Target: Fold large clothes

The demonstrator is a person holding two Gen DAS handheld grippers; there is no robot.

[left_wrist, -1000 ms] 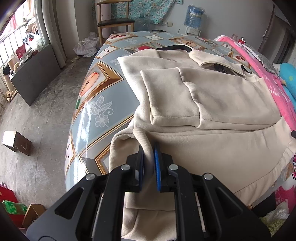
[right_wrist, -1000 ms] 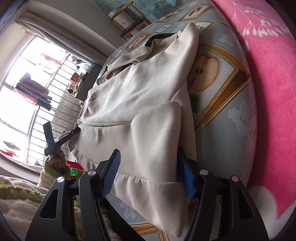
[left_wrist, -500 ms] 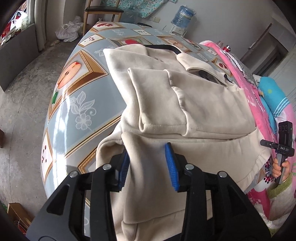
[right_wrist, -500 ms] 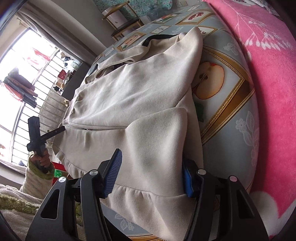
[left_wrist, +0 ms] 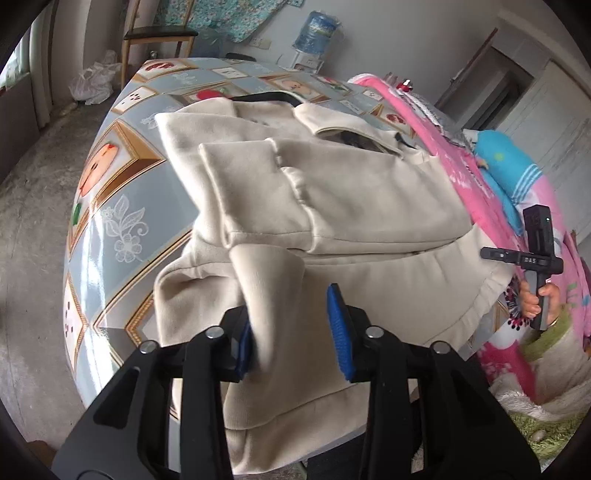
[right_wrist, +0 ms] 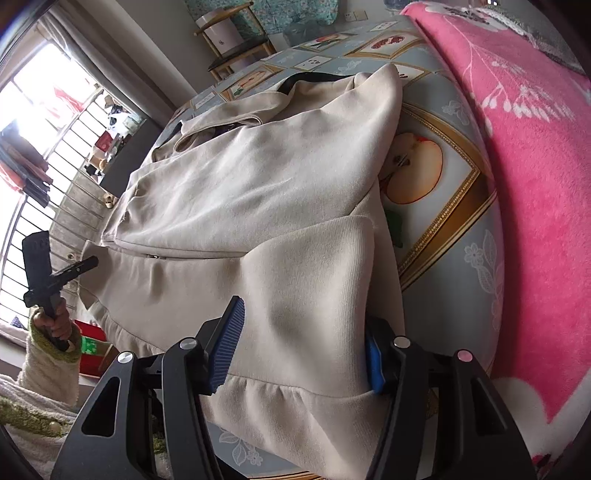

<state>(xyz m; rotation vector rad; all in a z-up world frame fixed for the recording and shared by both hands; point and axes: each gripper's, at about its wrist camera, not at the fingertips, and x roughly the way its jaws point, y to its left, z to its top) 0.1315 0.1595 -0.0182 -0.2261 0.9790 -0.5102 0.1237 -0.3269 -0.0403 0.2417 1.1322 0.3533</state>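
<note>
On the fruit-patterned table [left_wrist: 110, 221] the cream sweatshirt [left_wrist: 351, 206] lay with both sleeves folded in, and you held the left gripper [left_wrist: 291, 328] and right gripper [right_wrist: 299, 347] spread over its hem, jaws just easing narrower, probably ready to lift and fold it upward.

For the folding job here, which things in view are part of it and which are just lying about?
Part of the job:
- cream jacket
- left claw, jaws apart around a cream fold
- right claw, jaws apart over the jacket's hem
- patterned tabletop

Just lying about:
- pink blanket
- wooden chair
- water bottle
- white plastic bag
</note>
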